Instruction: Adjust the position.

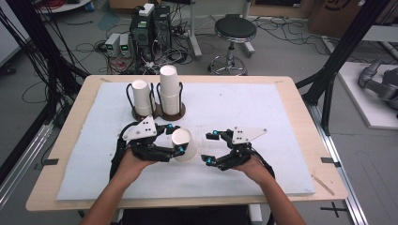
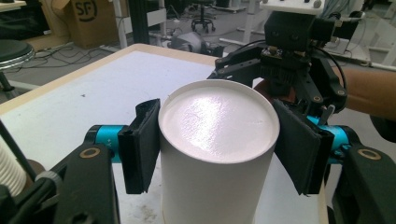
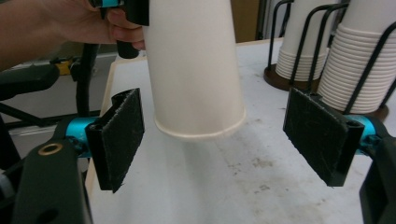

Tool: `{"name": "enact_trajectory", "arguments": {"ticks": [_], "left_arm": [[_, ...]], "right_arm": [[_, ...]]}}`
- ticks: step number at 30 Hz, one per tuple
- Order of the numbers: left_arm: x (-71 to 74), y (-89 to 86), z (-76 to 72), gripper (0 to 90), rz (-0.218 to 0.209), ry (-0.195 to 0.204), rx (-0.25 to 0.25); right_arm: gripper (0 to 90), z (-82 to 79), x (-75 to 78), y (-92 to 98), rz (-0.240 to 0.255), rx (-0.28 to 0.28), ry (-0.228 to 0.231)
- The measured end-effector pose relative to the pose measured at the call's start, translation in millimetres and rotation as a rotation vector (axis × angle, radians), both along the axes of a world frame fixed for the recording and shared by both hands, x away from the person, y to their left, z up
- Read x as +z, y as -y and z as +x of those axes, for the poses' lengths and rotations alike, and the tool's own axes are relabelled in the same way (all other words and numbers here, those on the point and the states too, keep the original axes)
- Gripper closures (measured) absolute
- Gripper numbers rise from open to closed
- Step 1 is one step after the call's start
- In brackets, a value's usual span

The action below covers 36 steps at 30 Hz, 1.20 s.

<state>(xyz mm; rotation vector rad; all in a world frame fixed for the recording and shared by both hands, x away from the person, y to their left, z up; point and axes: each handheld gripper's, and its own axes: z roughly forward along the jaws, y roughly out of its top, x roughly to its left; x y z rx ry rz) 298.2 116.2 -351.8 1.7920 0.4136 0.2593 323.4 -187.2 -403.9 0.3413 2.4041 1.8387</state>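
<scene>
The white-covered surface (image 1: 244, 108) carries two wire-framed holders of stacked cups (image 1: 170, 91) at its far side. Nearer the person, a single white paper cup (image 1: 184, 145) is clamped between the two pads of the left claw (image 1: 172, 138), held upside down — its closed base turned up, its open rim down and clear of the surface. The right claw (image 1: 208, 147) stands just beside the cup, its jaws wide apart with nothing pressed between them.

The left gripper view looks onto the cup's round, shiny base (image 2: 217, 121) with a black pad (image 2: 140, 144) tight against each side, the right claw (image 2: 285, 60) close behind. The right gripper view gives the other end — the cup's rolled rim (image 3: 201, 130) hanging between its own open pads (image 3: 119, 135) without touching either, and the ribbed stacks (image 3: 350, 65) beyond.
</scene>
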Motion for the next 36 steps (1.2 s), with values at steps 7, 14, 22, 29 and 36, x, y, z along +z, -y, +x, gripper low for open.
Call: {"name": "enact_trajectory", "arguments": {"ticks": [7, 14, 22, 29, 36], "left_arm": [[0.2, 6.1, -3.7, 35.8, -0.016, 0.003, -0.033], [0.3, 11.1, -4.3, 36.0, -0.027, -0.008, -0.066], [1.4, 15.5, -4.1, 36.1, -0.049, -0.015, -0.093], [0.2, 13.3, -3.0, 36.3, -0.086, -0.036, -0.11], [-2.1, 14.0, -2.7, 35.7, -0.05, -0.052, -0.115]], "right_arm": [[20.6, -2.2, -1.3, -9.3, -0.003, 0.025, 0.006], [20.7, -4.3, -3.0, -17.3, -0.004, 0.055, 0.004], [20.6, -4.2, -5.4, -22.0, -0.005, 0.07, 0.004], [29.6, -4.8, -5.3, -22.6, -0.019, 0.117, 0.029], [38.5, -3.0, -5.3, -20.2, -0.061, 0.141, 0.033]]}}
